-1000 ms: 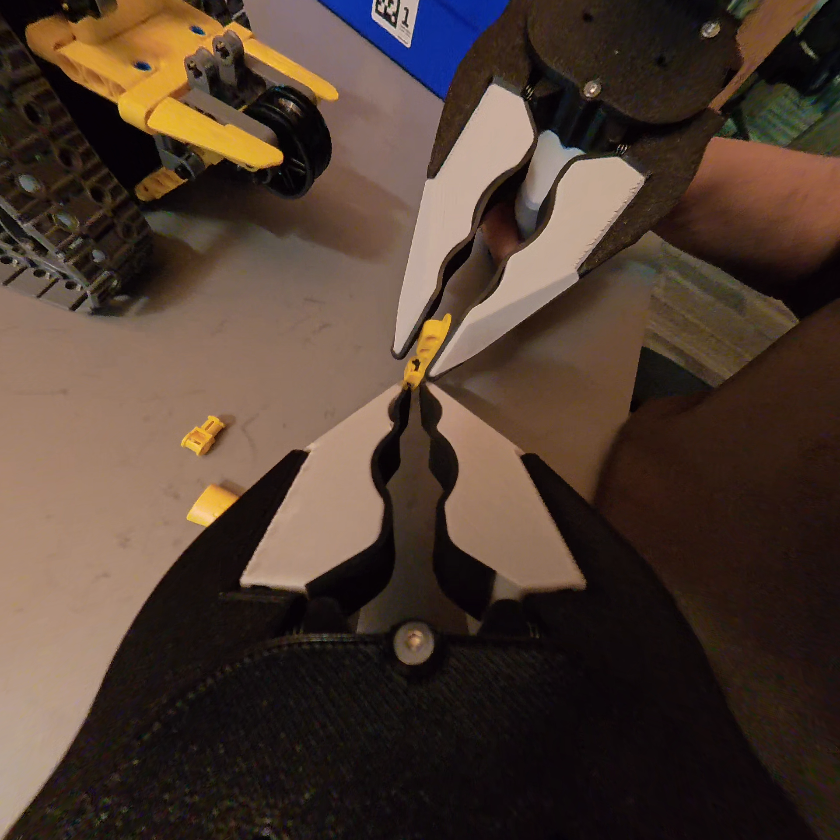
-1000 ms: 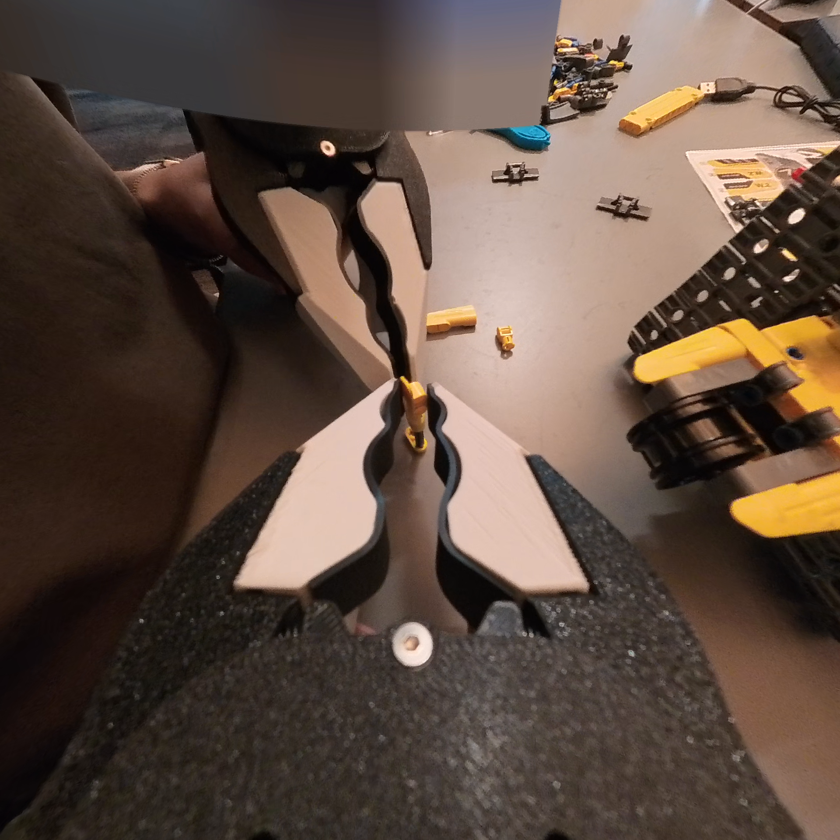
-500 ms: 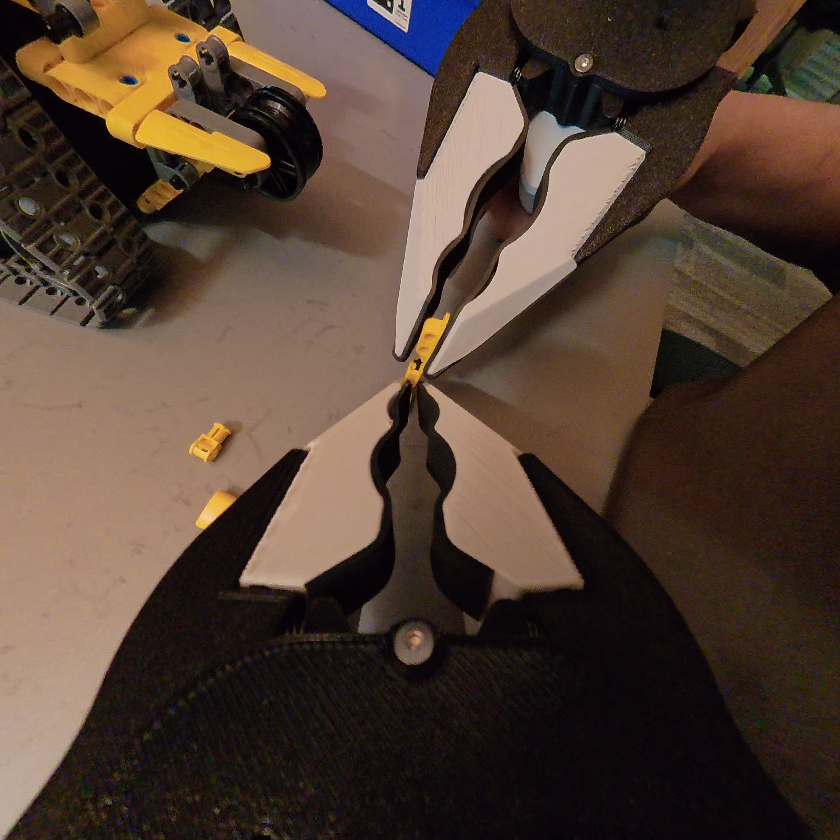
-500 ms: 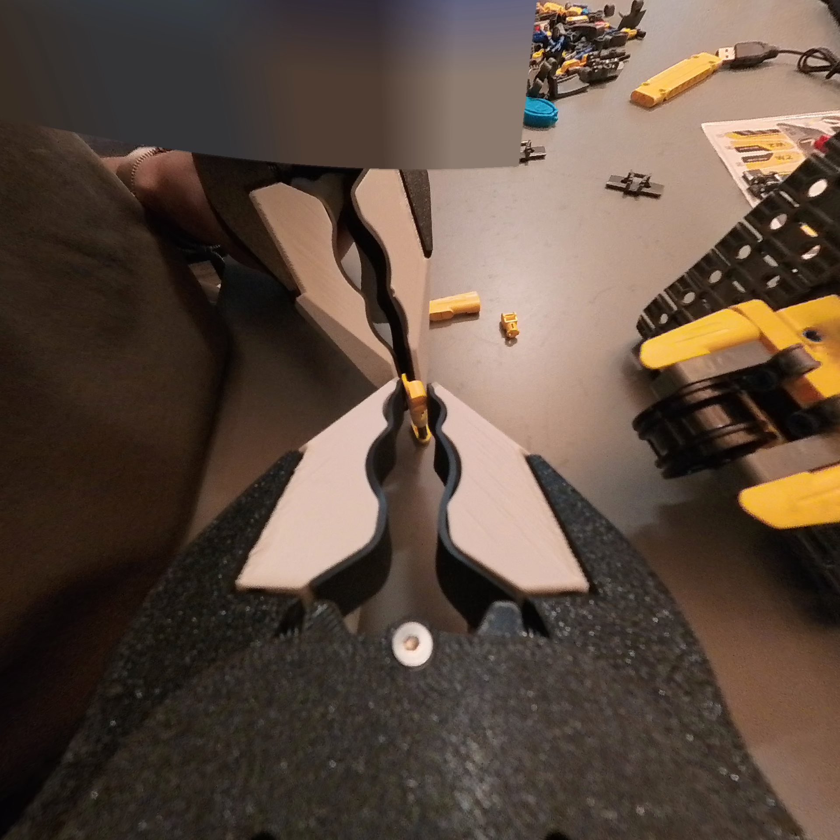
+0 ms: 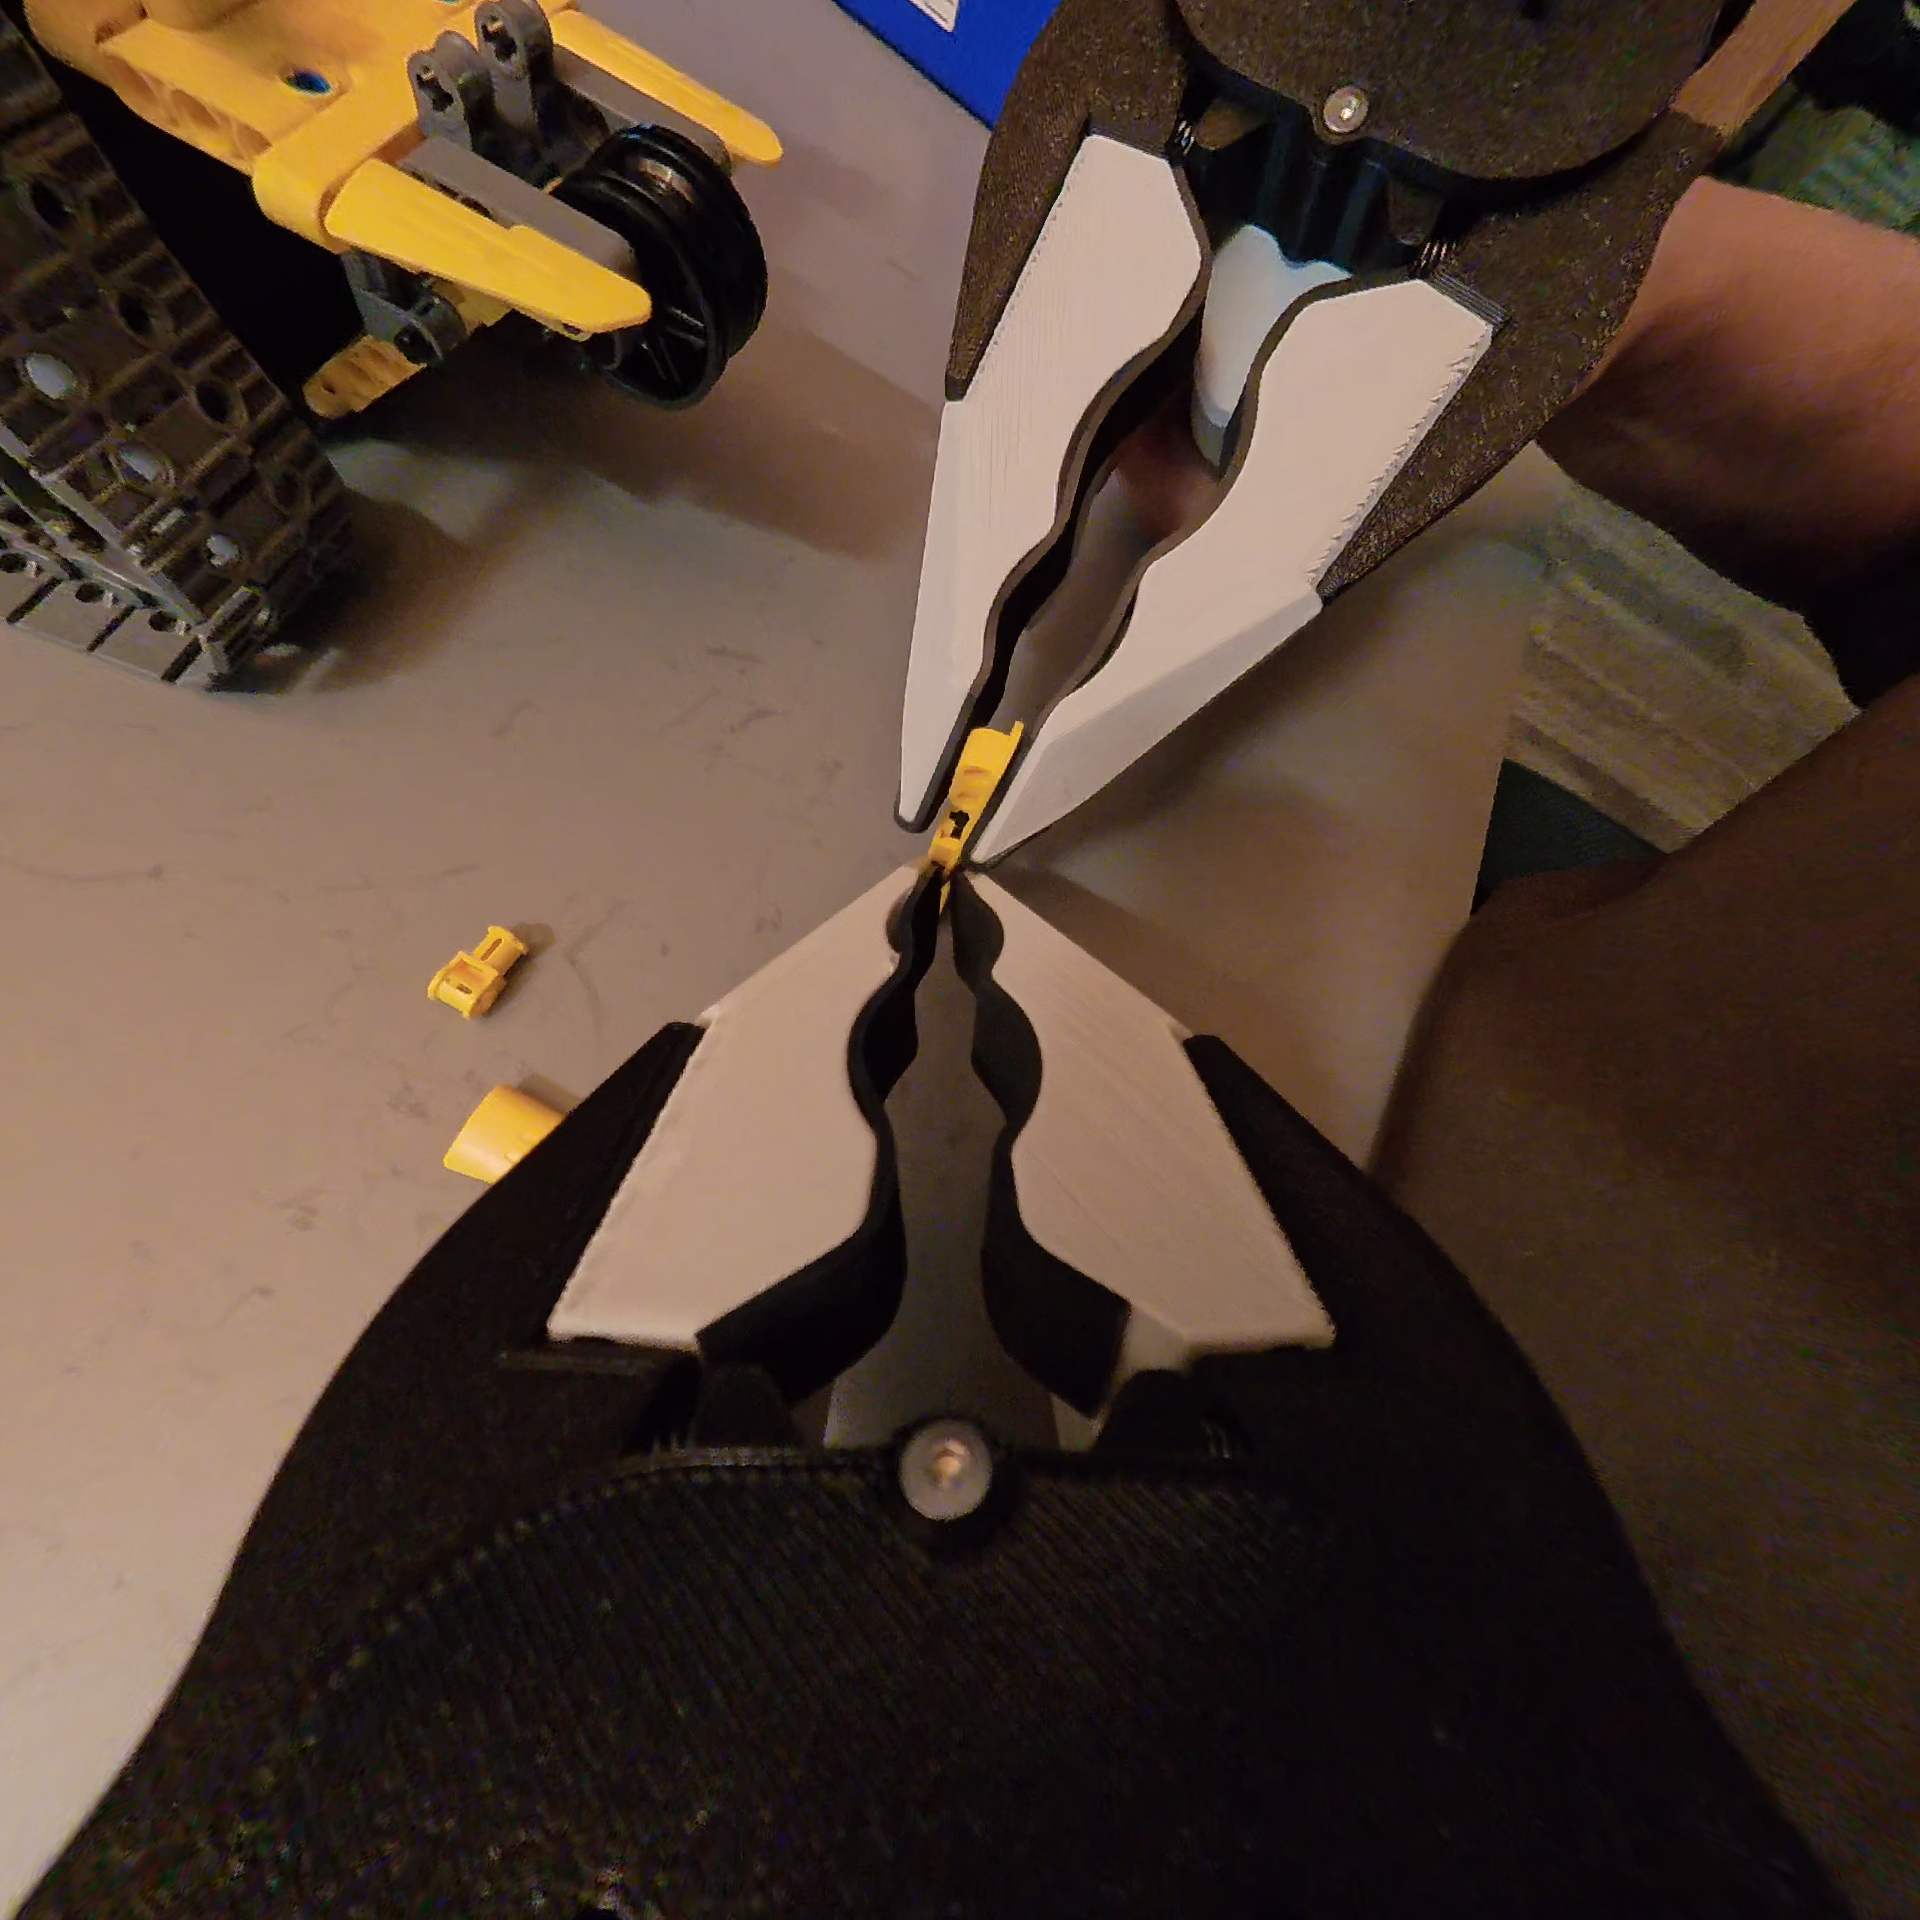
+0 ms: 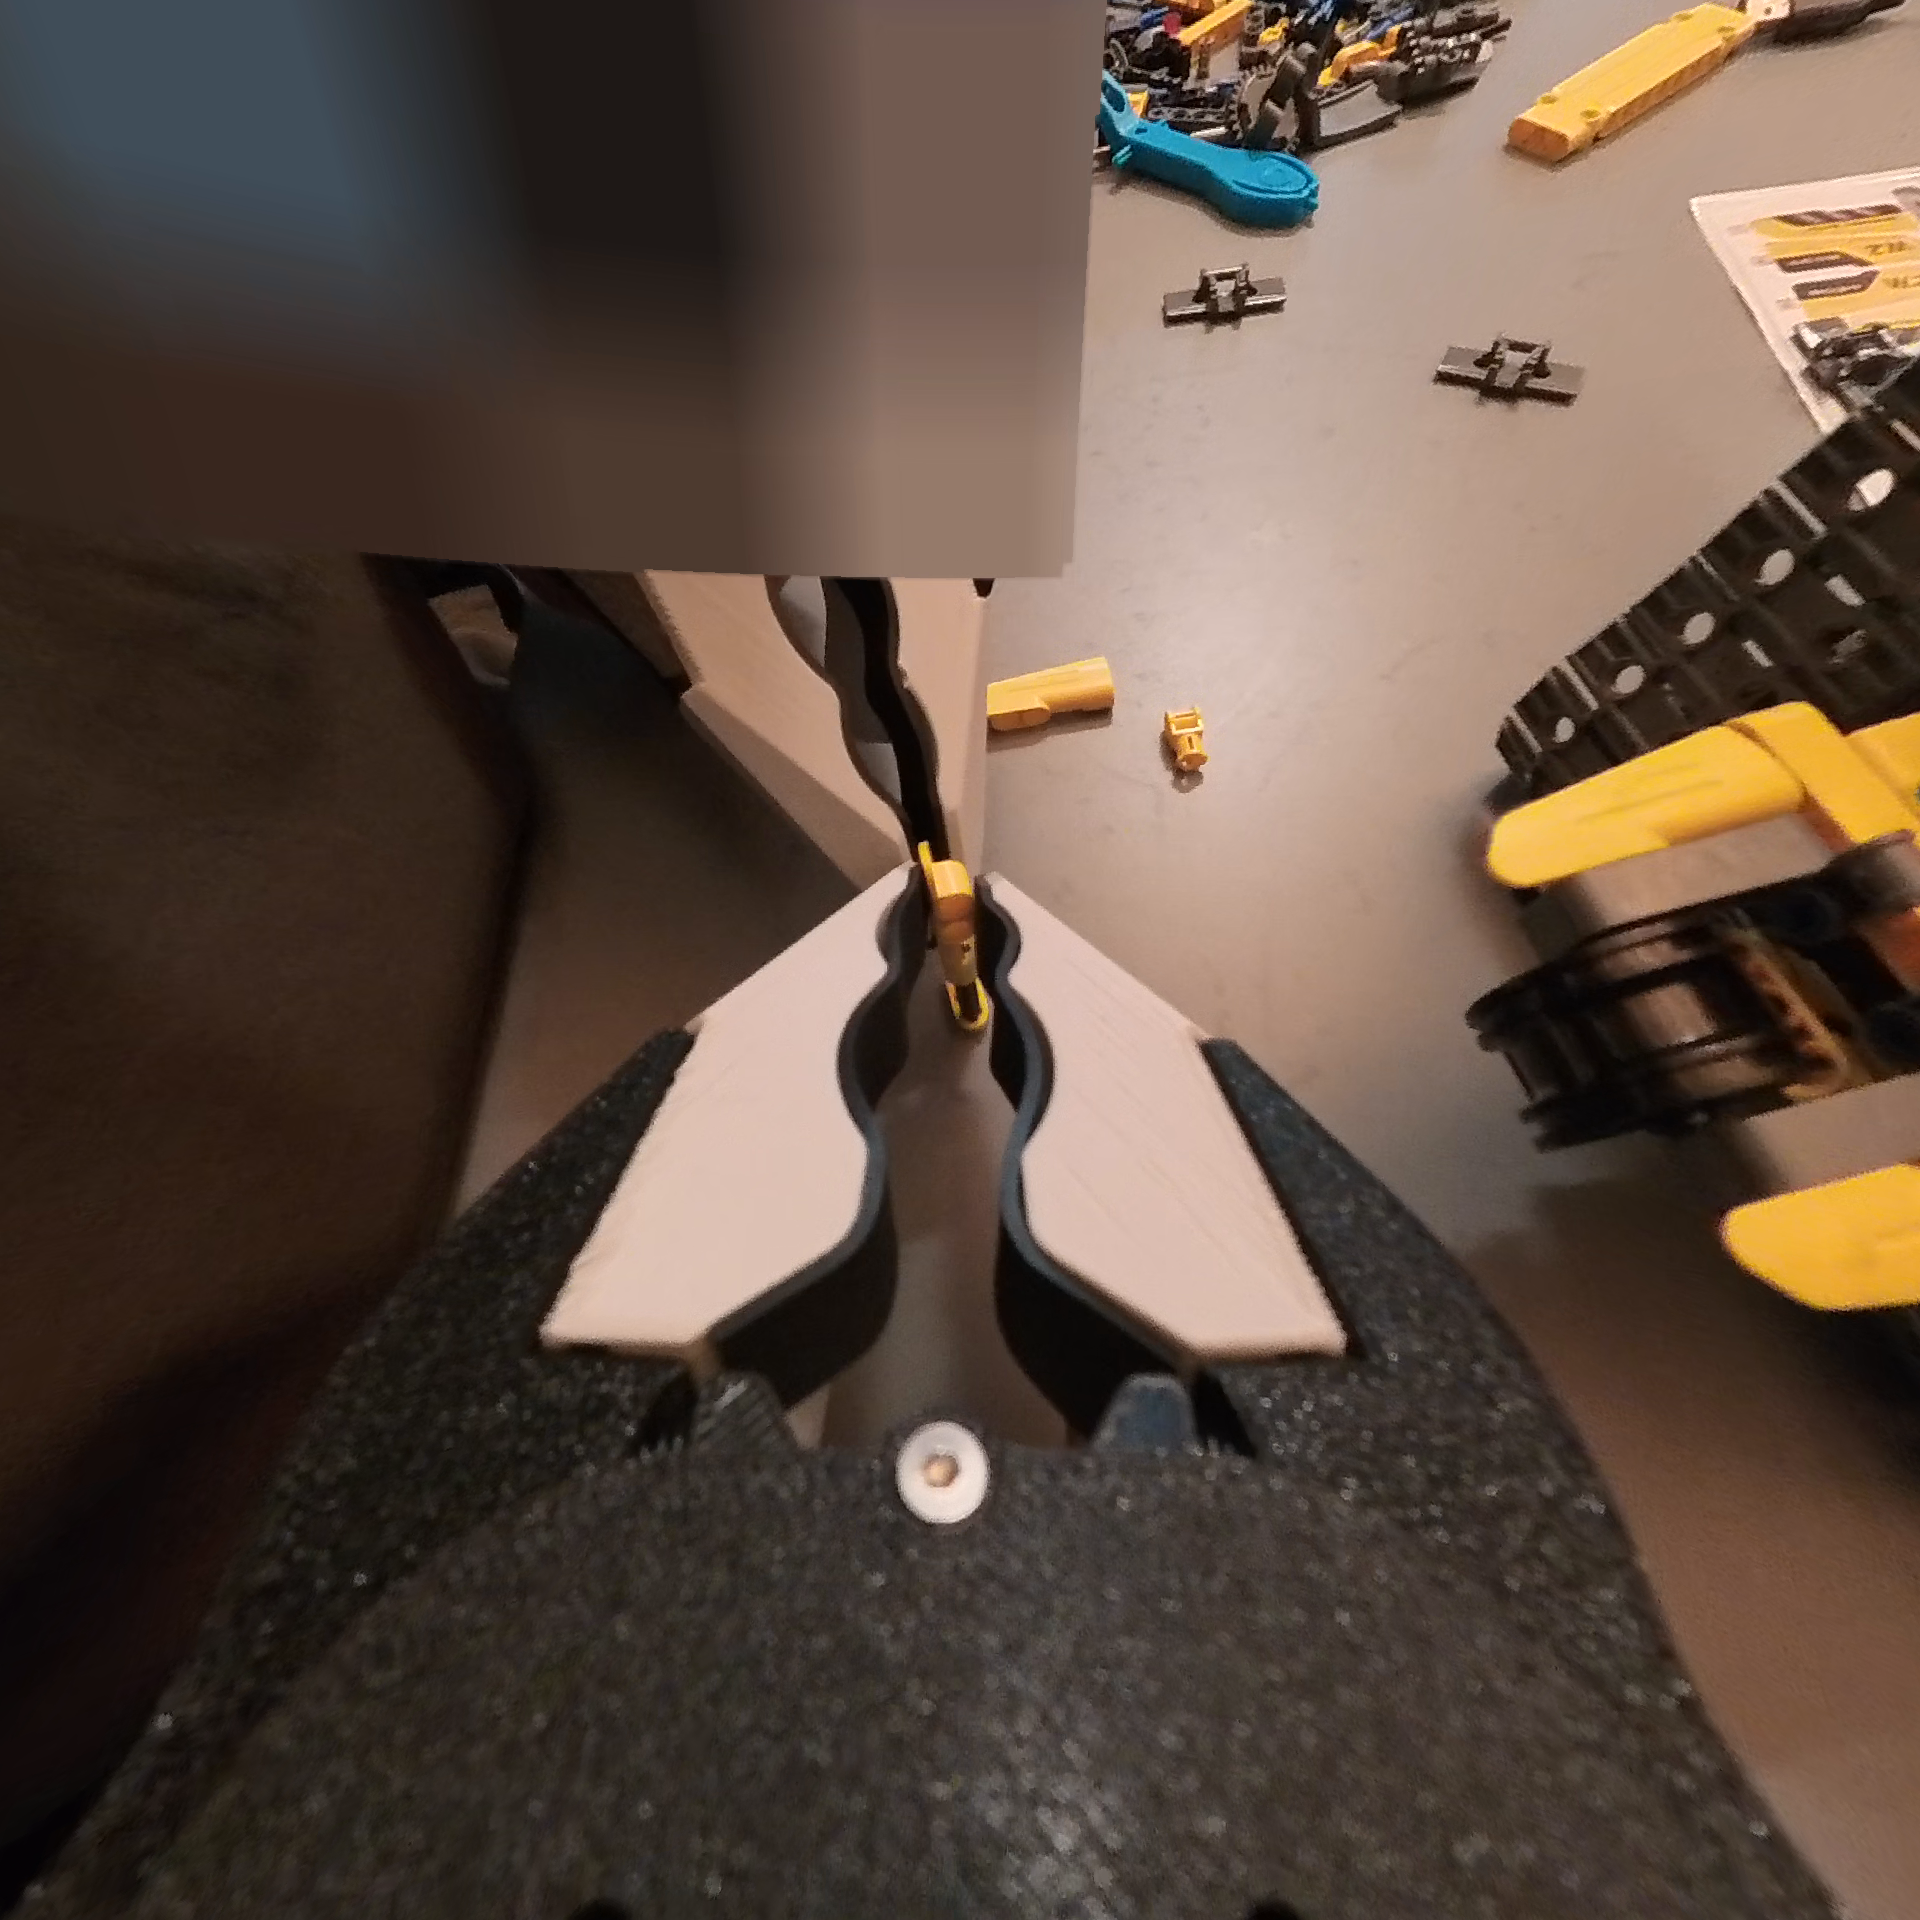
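Note:
A small yellow connector piece [image 5: 975, 787] is pinched between the tips of both grippers, which meet tip to tip above the grey table [image 5: 623, 675]. My left gripper [image 5: 940, 883] is shut on its near end. My right gripper [image 5: 951, 831] comes in from the top of the left wrist view and is shut on the other end. In the right wrist view my right gripper [image 6: 951, 883] holds the piece [image 6: 951, 904], which sticks back between its fingers. The left gripper [image 6: 940, 836] comes from above, partly behind a blurred patch.
A yellow and black tracked model [image 5: 436, 208] stands on the table, right in the right wrist view [image 6: 1714, 810]. A loose yellow connector [image 5: 476, 969] and a yellow tube piece [image 5: 499, 1143] lie near. Farther off are black links [image 6: 1224, 296], a blue tool [image 6: 1216, 177], a booklet [image 6: 1818, 270]. Only a small space, under 4 cm, lies between the two pairs of fingers.
Both grippers stay shut tip to tip on the yellow piece. The pair has shifted slightly, and the left gripper stands more upright in the right wrist view.

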